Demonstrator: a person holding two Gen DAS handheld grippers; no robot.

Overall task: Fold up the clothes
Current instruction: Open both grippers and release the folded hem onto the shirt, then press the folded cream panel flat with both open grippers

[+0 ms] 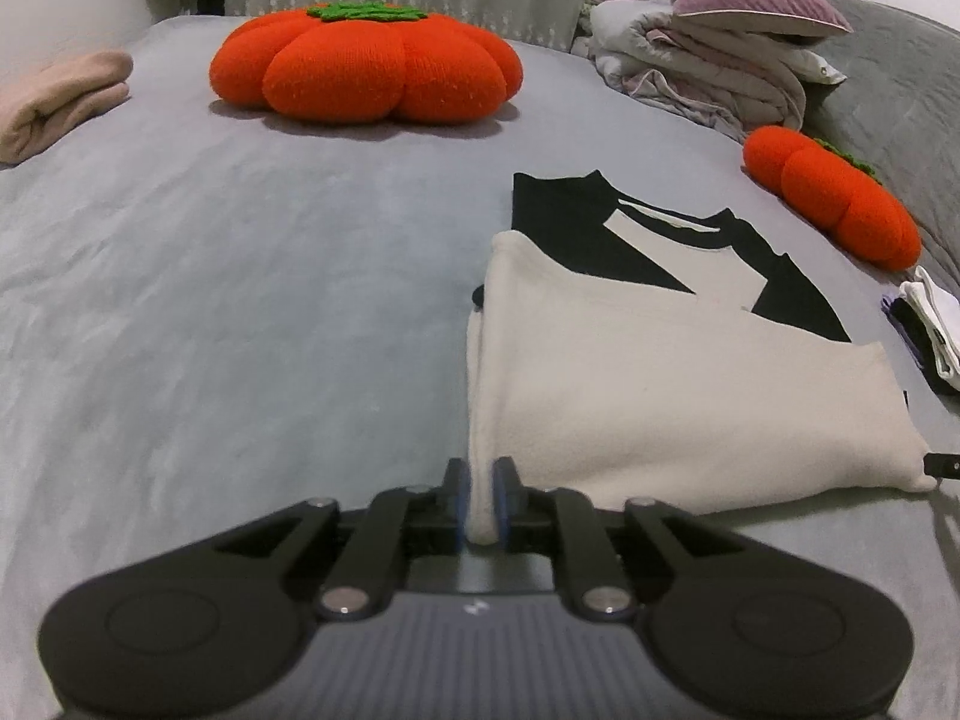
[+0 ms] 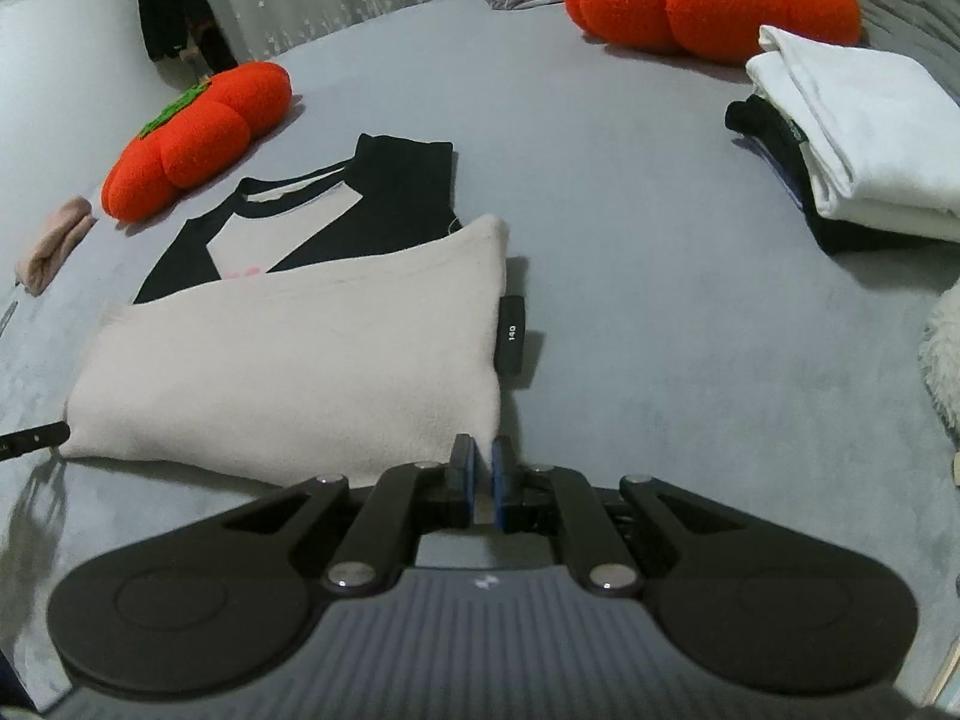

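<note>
Left gripper (image 1: 482, 495): was clenched on the near left corner of the shirt (image 1: 660, 396), a thin roll of cream cloth being pinched between the blue pads.
Right gripper (image 2: 483, 480): was closed on the near right corner of the same shirt (image 2: 312, 360); cloth was seen between the pads, though only a narrow edge of it.
Shirt: was laid flat on the bed (image 1: 240, 300), cream body with black sleeves and collar, its lower part doubled up over the chest so that the folded edge was held nearest the grippers.
Label (image 2: 512, 333): a black tag was noted sticking out at the right side of the fold.
Step in hand: judged to be a lengthwise fold, bottom toward collar, about half done, with both corners gripped.
Next move: judged to call for both corners being lifted together and carried evenly toward the collar, then let go; uneven travel would probably skew the edge.
Folded pile (image 2: 852, 138): white over black garments were stacked well apart to the right.
Large red cushion (image 1: 366, 60): was set far across the bed.
Small red cushion (image 1: 834, 198): was placed near the shirt's collar side.
Pink cloth (image 1: 60, 102): was rolled at the far left.
Bedding heap (image 1: 720, 54): was piled at the far right, a purple pillow on top.
</note>
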